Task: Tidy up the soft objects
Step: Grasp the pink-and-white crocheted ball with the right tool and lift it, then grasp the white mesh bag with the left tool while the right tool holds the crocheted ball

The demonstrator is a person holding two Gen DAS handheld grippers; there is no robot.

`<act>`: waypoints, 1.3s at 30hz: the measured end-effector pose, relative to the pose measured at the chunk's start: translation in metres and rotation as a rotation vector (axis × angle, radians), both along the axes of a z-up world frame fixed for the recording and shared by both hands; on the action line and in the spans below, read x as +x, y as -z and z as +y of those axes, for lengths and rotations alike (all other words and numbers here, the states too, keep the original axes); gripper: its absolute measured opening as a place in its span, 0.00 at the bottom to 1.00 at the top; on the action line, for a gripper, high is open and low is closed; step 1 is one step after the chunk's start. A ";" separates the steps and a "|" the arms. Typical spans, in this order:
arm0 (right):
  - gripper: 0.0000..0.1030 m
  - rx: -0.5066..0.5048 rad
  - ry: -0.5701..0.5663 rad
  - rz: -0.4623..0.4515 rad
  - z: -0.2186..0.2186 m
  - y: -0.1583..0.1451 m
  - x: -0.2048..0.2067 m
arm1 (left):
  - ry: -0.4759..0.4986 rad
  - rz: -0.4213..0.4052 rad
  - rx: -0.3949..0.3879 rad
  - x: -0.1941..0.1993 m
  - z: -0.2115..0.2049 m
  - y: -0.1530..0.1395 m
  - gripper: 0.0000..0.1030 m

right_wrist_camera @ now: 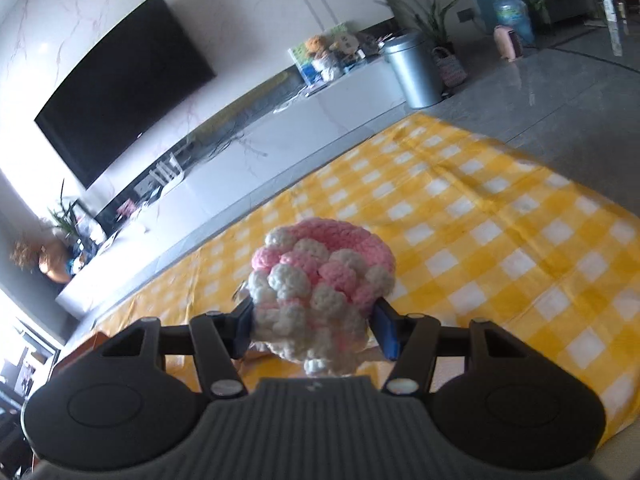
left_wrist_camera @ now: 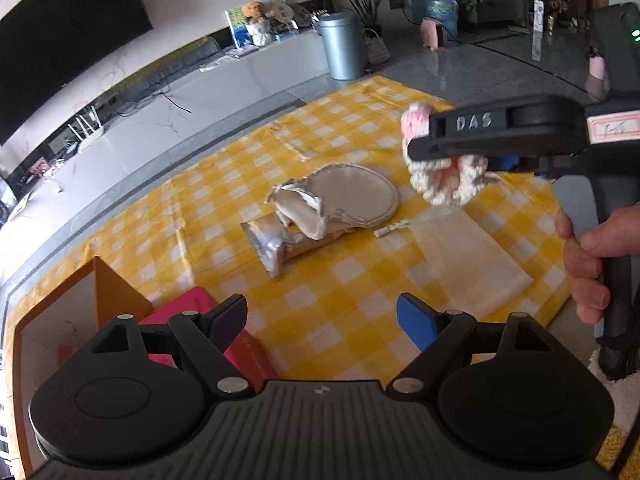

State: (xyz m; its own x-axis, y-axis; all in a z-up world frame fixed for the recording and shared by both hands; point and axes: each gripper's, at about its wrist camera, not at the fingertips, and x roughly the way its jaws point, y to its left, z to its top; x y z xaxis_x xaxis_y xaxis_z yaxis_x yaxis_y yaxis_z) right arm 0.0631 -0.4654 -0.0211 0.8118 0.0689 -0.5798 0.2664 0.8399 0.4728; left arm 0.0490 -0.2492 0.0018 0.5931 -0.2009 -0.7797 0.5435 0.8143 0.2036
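On a yellow checked cloth (left_wrist_camera: 340,280) over grey floor (left_wrist_camera: 500,60), right fingers (right_wrist_camera: 383,326) pinch a crocheted pouch (right_wrist_camera: 320,288); left fingers (left_wrist_camera: 228,316) spread.

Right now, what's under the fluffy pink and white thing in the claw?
The pink and white crochet piece hangs in the right claw above the yellow checked cloth. The claw hides its underside.

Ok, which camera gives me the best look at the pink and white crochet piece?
The right wrist view: the crochet piece sits centred and close, pinched between the right gripper pads. The left wrist view shows it from the side, lifted above the checked cloth, partly hidden behind the gripper's black finger.
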 end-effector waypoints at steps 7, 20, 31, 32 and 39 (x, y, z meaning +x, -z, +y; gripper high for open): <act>0.57 -0.062 0.218 0.016 -0.046 -0.005 -0.031 | 0.094 0.180 0.005 0.037 -0.060 0.041 0.96; 0.57 -0.076 0.374 0.033 -0.075 0.004 -0.054 | 0.016 0.455 0.077 0.074 -0.138 0.126 0.96; 0.57 0.009 0.320 0.128 -0.089 0.038 -0.035 | -0.116 0.419 0.031 0.077 -0.149 0.140 1.00; 0.57 0.005 0.316 0.135 -0.088 0.040 -0.034 | -0.134 0.418 0.017 0.075 -0.147 0.138 0.93; 0.57 0.000 0.319 0.159 -0.092 0.046 -0.039 | -0.033 0.322 0.115 0.057 -0.155 0.123 0.01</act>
State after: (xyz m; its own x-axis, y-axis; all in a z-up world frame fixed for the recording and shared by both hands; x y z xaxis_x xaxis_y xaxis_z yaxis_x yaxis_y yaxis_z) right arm 0.0237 -0.5572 -0.0672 0.6922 -0.1737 -0.7005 0.5857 0.7023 0.4047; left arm 0.1059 -0.4038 -0.1215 0.3173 -0.0861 -0.9444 0.5687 0.8142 0.1168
